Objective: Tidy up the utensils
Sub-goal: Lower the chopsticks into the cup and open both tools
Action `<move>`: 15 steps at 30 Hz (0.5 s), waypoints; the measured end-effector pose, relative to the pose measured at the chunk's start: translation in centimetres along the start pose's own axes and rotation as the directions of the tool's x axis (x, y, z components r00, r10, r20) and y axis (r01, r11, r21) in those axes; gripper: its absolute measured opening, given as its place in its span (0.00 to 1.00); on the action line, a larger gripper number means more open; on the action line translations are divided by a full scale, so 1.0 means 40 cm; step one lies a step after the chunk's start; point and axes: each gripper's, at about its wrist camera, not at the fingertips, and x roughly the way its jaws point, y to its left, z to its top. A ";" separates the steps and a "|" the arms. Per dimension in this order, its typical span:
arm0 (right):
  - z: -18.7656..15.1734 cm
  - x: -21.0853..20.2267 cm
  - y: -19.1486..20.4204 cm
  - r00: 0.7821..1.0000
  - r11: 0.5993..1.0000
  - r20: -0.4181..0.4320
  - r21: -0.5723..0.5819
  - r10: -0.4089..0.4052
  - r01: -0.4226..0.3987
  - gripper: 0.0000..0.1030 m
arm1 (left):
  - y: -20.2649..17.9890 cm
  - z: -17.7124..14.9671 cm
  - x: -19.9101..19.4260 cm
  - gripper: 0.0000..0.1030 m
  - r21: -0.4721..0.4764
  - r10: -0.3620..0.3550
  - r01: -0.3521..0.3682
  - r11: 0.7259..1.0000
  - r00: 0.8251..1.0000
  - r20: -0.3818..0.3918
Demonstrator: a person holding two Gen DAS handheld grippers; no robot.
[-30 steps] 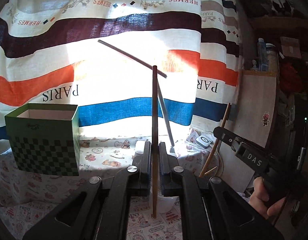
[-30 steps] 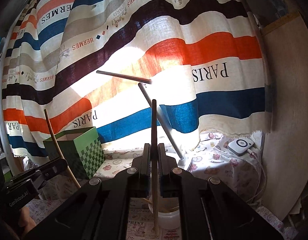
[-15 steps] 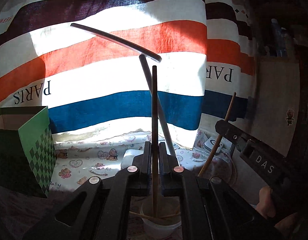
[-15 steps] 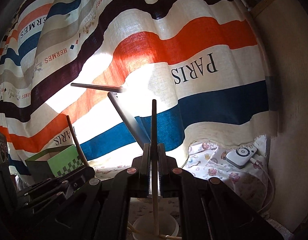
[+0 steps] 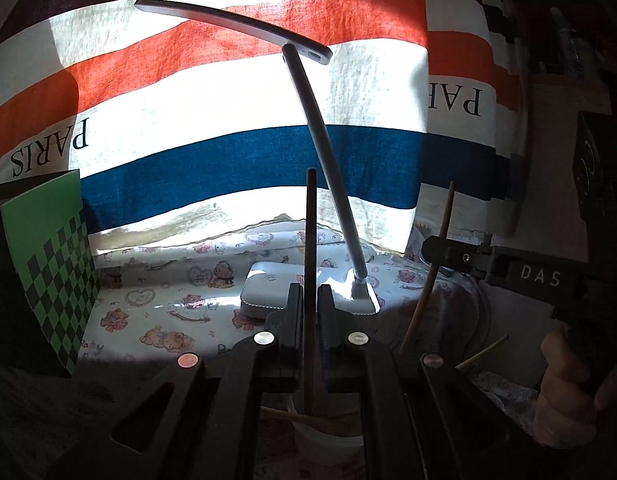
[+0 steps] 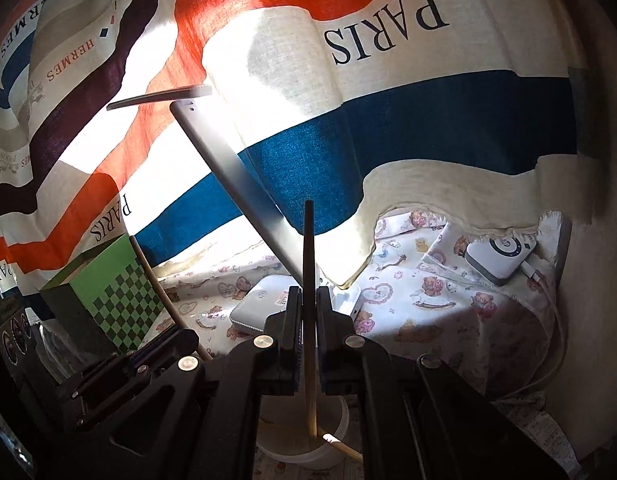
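Note:
My left gripper (image 5: 309,294) is shut on a dark wooden chopstick (image 5: 310,220) held upright, its lower end inside a white cup (image 5: 328,438) just below the jaws. My right gripper (image 6: 308,296) is shut on a second chopstick (image 6: 308,248), whose pale lower tip rests in the same white cup (image 6: 304,454). In the left wrist view the right gripper (image 5: 434,250) stands to the right, gripping its slanted stick (image 5: 446,216). In the right wrist view the left gripper (image 6: 180,338) shows at lower left with its stick (image 6: 152,272). Other chopsticks (image 6: 342,446) lie in the cup.
A green checkered box (image 5: 48,272) stands at the left. A grey desk lamp (image 5: 320,132) leans over the patterned tablecloth (image 5: 160,300), its white base (image 5: 264,286) just beyond the cup. A striped curtain hangs behind. A small white device (image 6: 504,256) lies far right.
Both grippers have come forward and down over the white cup, close side by side. The lower ends of both chopsticks now sit inside the cup. The lamp and box look nearer.

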 end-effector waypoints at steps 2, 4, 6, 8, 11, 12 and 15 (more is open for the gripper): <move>-0.003 0.004 0.002 1.000 1.000 -0.019 -0.005 0.007 -0.007 0.07 | -0.007 0.008 -0.023 0.24 0.021 0.018 -0.018 1.000 1.000 0.001; -0.008 0.014 0.014 0.999 1.000 -0.049 -0.015 0.011 -0.012 0.07 | -0.013 0.016 -0.044 0.36 0.041 0.072 -0.072 0.997 0.997 0.002; -0.016 0.027 0.028 0.996 0.999 -0.082 -0.023 0.034 -0.036 0.07 | -0.009 0.022 -0.065 0.37 0.046 0.081 -0.081 0.996 0.997 0.005; -0.021 0.031 0.037 0.995 0.999 -0.090 -0.006 0.043 -0.044 0.07 | 0.000 0.034 -0.100 0.44 0.067 0.119 -0.120 0.990 0.993 0.019; -0.022 0.011 0.069 0.997 0.998 -0.068 -0.037 0.039 -0.042 0.07 | 0.035 0.050 -0.169 0.57 0.084 0.166 -0.173 0.981 0.983 0.081; -0.023 -0.002 0.084 0.998 0.997 -0.054 -0.064 0.035 -0.038 0.07 | 0.051 0.054 -0.194 0.60 0.085 0.180 -0.189 0.978 0.979 0.100; -0.025 -0.046 0.135 0.998 0.989 -0.030 -0.139 0.053 -0.056 0.08 | 0.102 0.055 -0.264 0.81 0.081 0.222 -0.235 0.969 0.965 0.139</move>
